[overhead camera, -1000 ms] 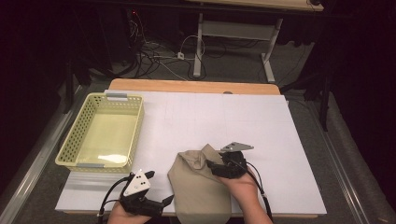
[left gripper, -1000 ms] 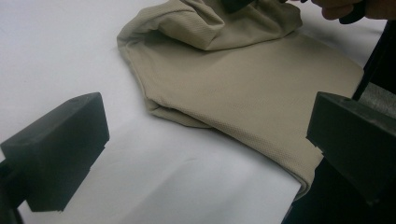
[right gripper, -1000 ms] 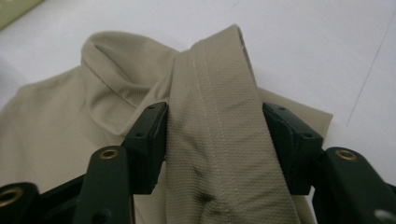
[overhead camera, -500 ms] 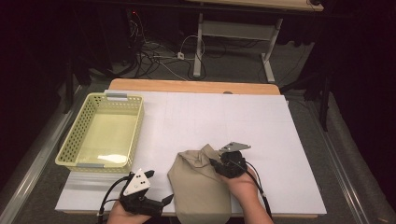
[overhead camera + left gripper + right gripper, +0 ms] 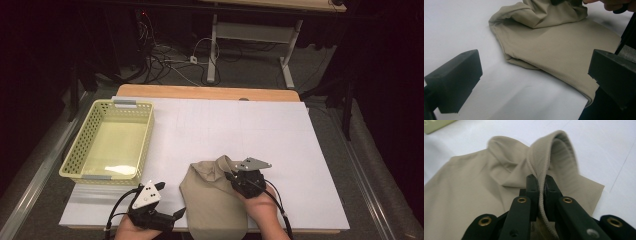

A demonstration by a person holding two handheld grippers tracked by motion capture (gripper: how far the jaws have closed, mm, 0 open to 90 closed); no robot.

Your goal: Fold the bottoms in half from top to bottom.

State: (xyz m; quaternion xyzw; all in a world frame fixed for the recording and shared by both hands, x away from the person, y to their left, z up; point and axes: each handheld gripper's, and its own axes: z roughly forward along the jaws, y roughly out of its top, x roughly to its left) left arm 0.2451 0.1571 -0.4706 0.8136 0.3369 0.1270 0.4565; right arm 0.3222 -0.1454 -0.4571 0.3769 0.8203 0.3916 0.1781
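A beige cloth point(image 5: 212, 202) lies folded near the white table's front edge, its upper part bunched up. My right gripper point(image 5: 229, 175) is at the cloth's upper right; its jaws have just been closing with the cloth's ribbed edge point(image 5: 541, 157) between them. In the right gripper view, the right gripper point(image 5: 541, 185) is shut on that ribbed edge, which arches up above the cloth point(image 5: 474, 185). My left gripper point(image 5: 177, 214) rests by the cloth's lower left. The left gripper point(image 5: 534, 75) stands open with its jaws wide apart, the cloth point(image 5: 554, 50) lying ahead of them untouched.
A yellow-green plastic basket point(image 5: 75, 150) stands at the table's left side. White paper point(image 5: 250, 125) covers the tabletop, with a wooden strip point(image 5: 205, 92) showing at the far edge. Beyond are a dark floor, cables and a metal stand point(image 5: 250, 35).
The cloth's upper edge has bunched slightly more at the right gripper's jaws. The left gripper has stayed where it was.
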